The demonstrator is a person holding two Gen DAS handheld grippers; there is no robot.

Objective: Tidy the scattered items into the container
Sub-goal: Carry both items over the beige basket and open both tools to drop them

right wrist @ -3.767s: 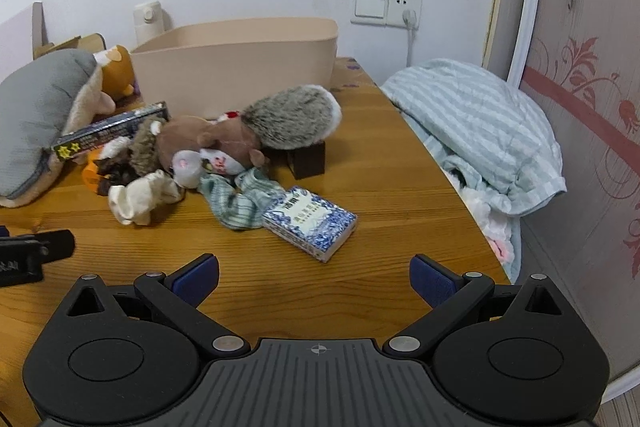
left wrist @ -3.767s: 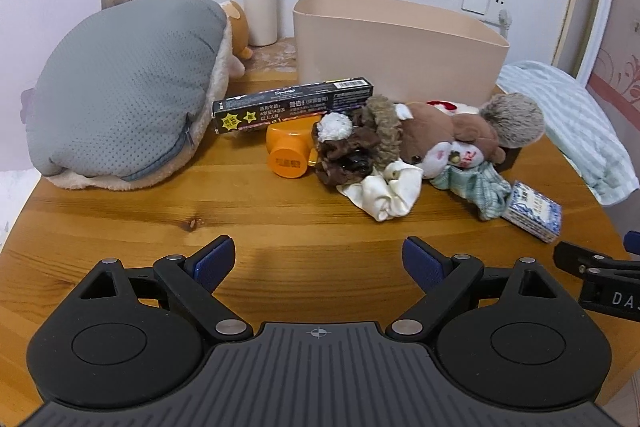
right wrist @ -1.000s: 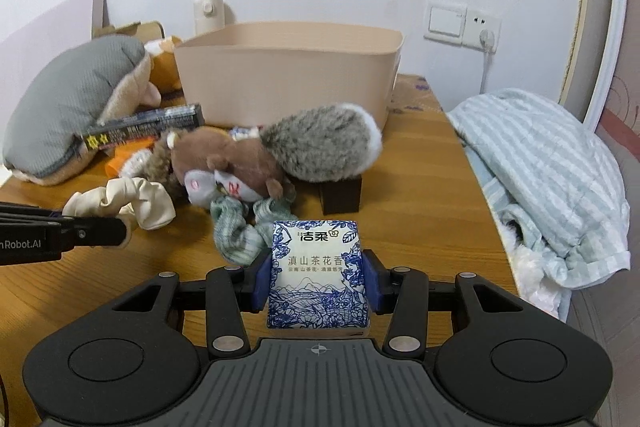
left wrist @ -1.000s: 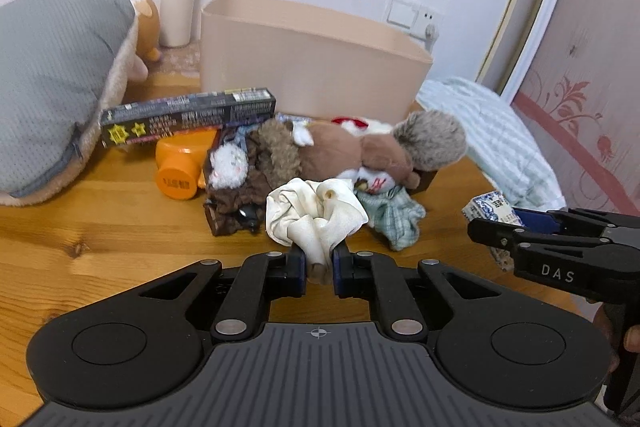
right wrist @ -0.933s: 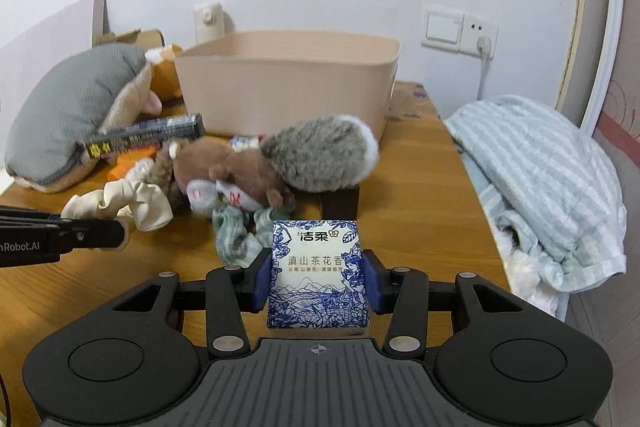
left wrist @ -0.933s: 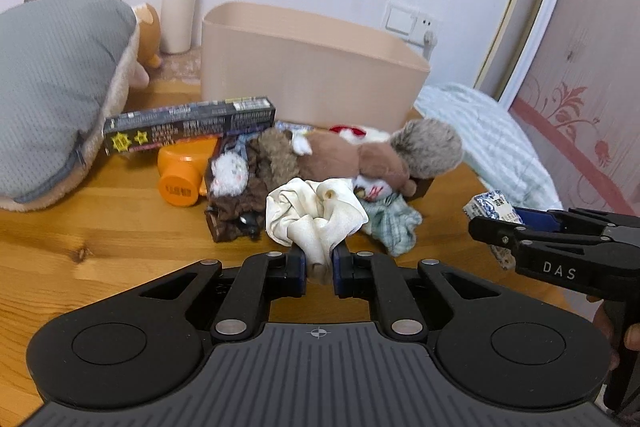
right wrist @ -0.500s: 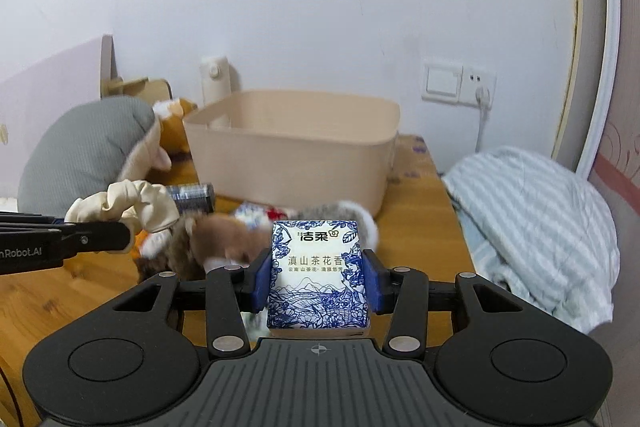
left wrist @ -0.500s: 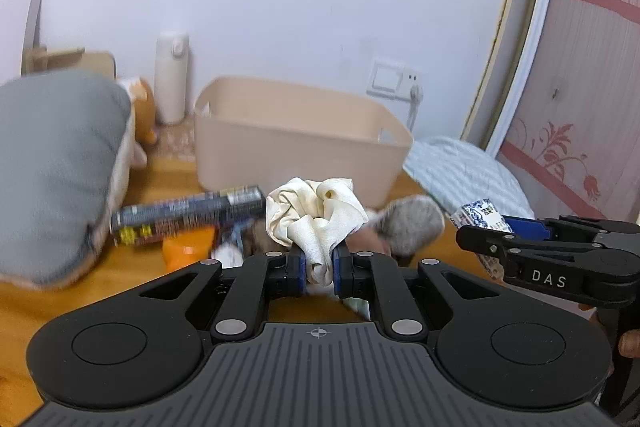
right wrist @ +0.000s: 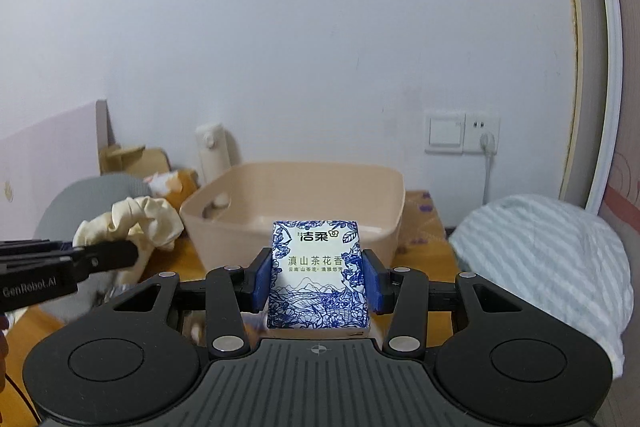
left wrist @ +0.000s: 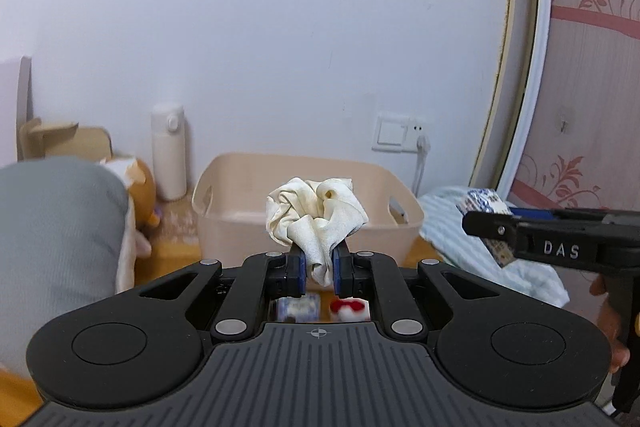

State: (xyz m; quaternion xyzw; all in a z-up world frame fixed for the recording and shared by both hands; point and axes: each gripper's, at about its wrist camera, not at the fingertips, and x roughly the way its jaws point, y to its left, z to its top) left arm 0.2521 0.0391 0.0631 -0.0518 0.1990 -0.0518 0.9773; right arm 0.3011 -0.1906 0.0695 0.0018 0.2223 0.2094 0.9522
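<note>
My left gripper [left wrist: 319,269] is shut on a cream fabric scrunchie [left wrist: 316,211], held up in the air in front of the beige container [left wrist: 228,211]. My right gripper [right wrist: 316,285] is shut on a blue-and-white tissue pack [right wrist: 316,275], also lifted, with the beige container [right wrist: 384,203] just beyond it. In the right wrist view the left gripper [right wrist: 120,253] and the scrunchie [right wrist: 132,223] show at the left. The right gripper [left wrist: 480,223] with the tissue pack [left wrist: 482,199] shows at the right of the left wrist view. The other scattered toys lie below, mostly hidden.
A grey plush cushion [left wrist: 56,239] and an orange plush [left wrist: 142,187] lie at the left. A white bottle [left wrist: 169,151] stands by the wall. A striped cloth bundle [right wrist: 552,259] lies at the right. A wall socket [right wrist: 462,133] is behind the container.
Both grippers have risen off the table with the scrunchie and the tissue pack. The toys have dropped out of view and the container's inside now shows.
</note>
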